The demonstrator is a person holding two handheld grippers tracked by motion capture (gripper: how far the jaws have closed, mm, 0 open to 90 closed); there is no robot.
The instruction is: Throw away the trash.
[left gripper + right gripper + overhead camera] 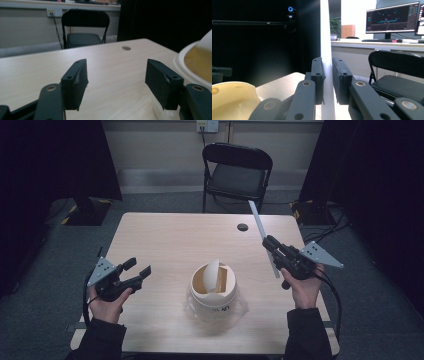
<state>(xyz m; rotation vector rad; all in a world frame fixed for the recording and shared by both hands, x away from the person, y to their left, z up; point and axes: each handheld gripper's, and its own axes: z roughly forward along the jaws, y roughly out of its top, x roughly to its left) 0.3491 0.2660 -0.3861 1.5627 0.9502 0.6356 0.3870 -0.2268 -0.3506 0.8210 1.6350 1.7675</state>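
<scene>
**Right gripper clamps white strip, left gripper empty beside jar**

Landmark: the white round plastic jar (214, 292) with a yellowish inside, standing on the light wooden table (165, 240) near the person's edge; a white curved piece leans out of its mouth. The right gripper (270, 243), right of the jar and raised off the table, is clenched on a long thin flat white strip (261, 227); the strip runs between the jaws, sticking out above and below them. The left gripper (138, 268), left of the jar, is spread with nothing between its pads (78, 82). A black folding chair (237, 172) stands beyond the table's far edge.
</scene>
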